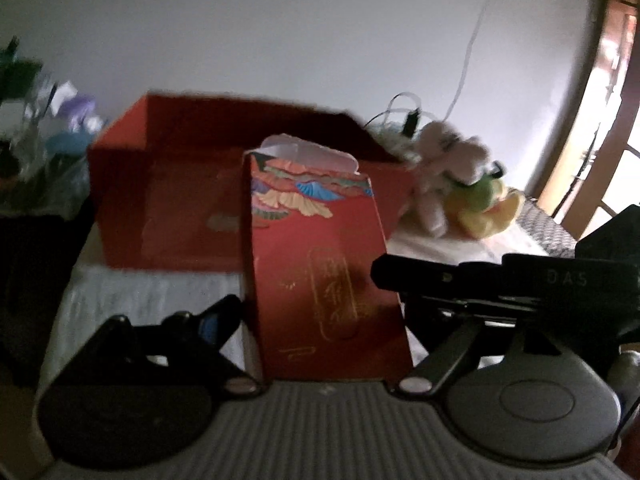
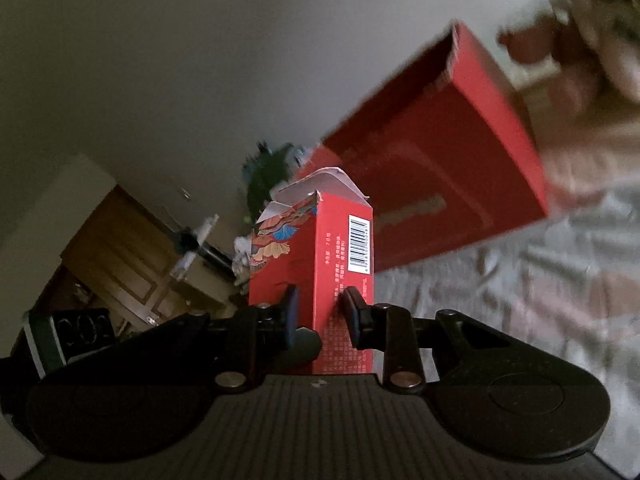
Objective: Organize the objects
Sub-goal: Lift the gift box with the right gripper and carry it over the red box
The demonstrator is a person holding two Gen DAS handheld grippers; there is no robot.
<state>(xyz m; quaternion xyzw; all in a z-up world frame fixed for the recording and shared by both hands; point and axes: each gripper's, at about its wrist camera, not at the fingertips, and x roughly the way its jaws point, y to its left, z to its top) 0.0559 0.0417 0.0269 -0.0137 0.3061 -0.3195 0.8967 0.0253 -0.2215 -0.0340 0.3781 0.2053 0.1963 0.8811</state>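
Small red carton (image 2: 316,264), top flaps open, clamped between pads of right gripper (image 2: 320,312); pads pinch carton's lower part across narrow barcode side. Same carton fills gap of left gripper (image 1: 320,300); left fingers wide apart, left fingertip (image 1: 224,316) just beside carton edge, contact unclear. Right gripper enters left view from right, level. Large open red box (image 1: 176,200) behind carton on white cloth (image 1: 132,296). Count: one carton, one large box. Plush toys (image 1: 460,184) beside box, number unclear.

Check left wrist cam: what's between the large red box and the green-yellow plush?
A white plush toy lies between the large red box and the green-yellow plush, seen blurred in the left wrist view.
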